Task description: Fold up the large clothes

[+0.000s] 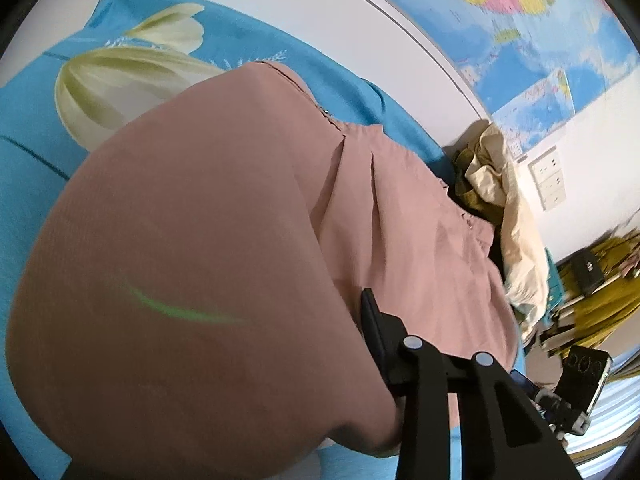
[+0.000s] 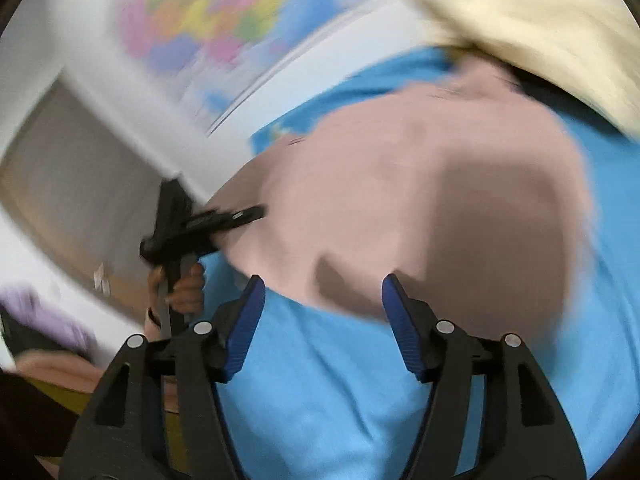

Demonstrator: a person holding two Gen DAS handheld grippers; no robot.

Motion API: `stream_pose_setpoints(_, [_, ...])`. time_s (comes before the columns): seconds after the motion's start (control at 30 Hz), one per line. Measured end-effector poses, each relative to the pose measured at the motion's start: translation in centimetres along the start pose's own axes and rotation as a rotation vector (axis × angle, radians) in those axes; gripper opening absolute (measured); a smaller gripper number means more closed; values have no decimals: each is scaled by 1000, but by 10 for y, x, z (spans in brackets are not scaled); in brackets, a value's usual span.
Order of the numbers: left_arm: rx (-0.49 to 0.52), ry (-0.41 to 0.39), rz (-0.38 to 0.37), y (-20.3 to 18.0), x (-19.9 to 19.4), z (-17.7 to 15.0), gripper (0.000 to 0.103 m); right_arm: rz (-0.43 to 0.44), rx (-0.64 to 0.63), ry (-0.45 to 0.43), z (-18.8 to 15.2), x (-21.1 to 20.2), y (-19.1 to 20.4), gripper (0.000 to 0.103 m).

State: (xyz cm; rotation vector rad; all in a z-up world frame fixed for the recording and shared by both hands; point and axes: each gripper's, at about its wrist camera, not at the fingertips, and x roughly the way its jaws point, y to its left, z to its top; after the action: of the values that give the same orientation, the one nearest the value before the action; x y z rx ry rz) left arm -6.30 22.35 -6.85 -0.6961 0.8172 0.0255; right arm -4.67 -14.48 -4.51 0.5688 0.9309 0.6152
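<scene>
A pink garment (image 1: 224, 248) is spread over a blue bedsheet (image 1: 36, 92) printed with pale flowers, and it fills most of the left wrist view. In that view a fold of it is draped over the left gripper (image 1: 370, 320) at 5 o'clock, so that only one black finger is seen. In the right wrist view the left gripper (image 2: 244, 216) is seen at 9 o'clock, its jaws clenched on the garment's (image 2: 400, 184) edge — the cloth is pinched between them — and it is held by a hand (image 2: 184, 288) below. The right gripper (image 2: 324, 312) is seen at 6 o'clock with its jaws released; nothing is held between the blue pads (image 2: 248, 320), and the bedsheet (image 2: 320, 400) lies under them. A cream cloth (image 2: 540, 24) is heaped at 1 o'clock — just beyond the garment. A map (image 1: 520, 20) is hung on the wall.
</scene>
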Motion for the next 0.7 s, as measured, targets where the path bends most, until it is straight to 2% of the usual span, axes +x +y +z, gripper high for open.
stream_pose_setpoints(0.1, [11,2,3,1,1,-1,36,-46,132,-45,-14,-17,-27,68])
stream_pose_setpoints(0.13, [15,2,6,0,1,-1,37,-58,158,-52,-15,-17,-32,71])
stream_pose_setpoints(0.2, [25,4,5,0,1,-2,39,-81,193,-62,-17,-14,-37,72])
stream_pose_setpoints(0.4, [18,-2,-11,2,-1,-5,40,-165,183,-131,-11,8,-26,78])
stream_pose_setpoints(0.5, [18,0,-22,1,0,-5,46,-185,174,-156,0,21,-23,81])
stream_pose_setpoints(0.6, [20,8,-49,-1,1,-4,60,-185,167,-172,13,32,-23,82])
stream_pose_setpoints(0.63, [23,14,-74,-3,2,-4,74,-162,166,-178,18,33,-23,82])
stream_pose_setpoints(0.67, [33,24,-106,-5,4,-3,80,-123,163,-200,22,31,-22,81])
stream_pose_setpoints(0.7, [31,20,-104,-6,4,-2,80,-78,147,-234,25,26,-19,80])
